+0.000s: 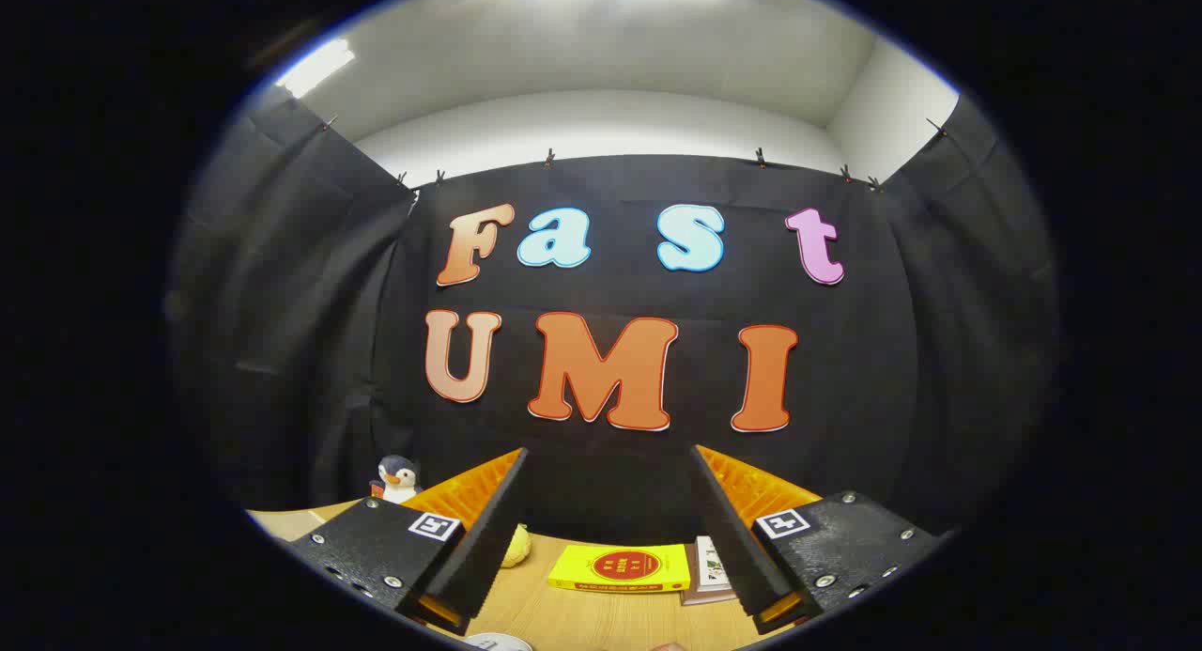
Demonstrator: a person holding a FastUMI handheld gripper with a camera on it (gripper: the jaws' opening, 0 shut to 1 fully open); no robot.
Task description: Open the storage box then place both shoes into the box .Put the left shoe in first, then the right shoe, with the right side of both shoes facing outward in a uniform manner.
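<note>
Searching for the storage box, the gripper (608,529) rides high with its fingers spread wide and nothing held.

Between and just beyond the fingers lie a yellow box (620,568) and a small book (711,571) on the wooden table (582,618); a toy penguin (398,478) stands beyond the left finger. Neither shoes nor storage box can be made out (so their heading and long axis cannot be told); tilting downward first would likely help.

gripper (608,529) | fingers spread, nothing between | screwed housings | square tag markers
</note>
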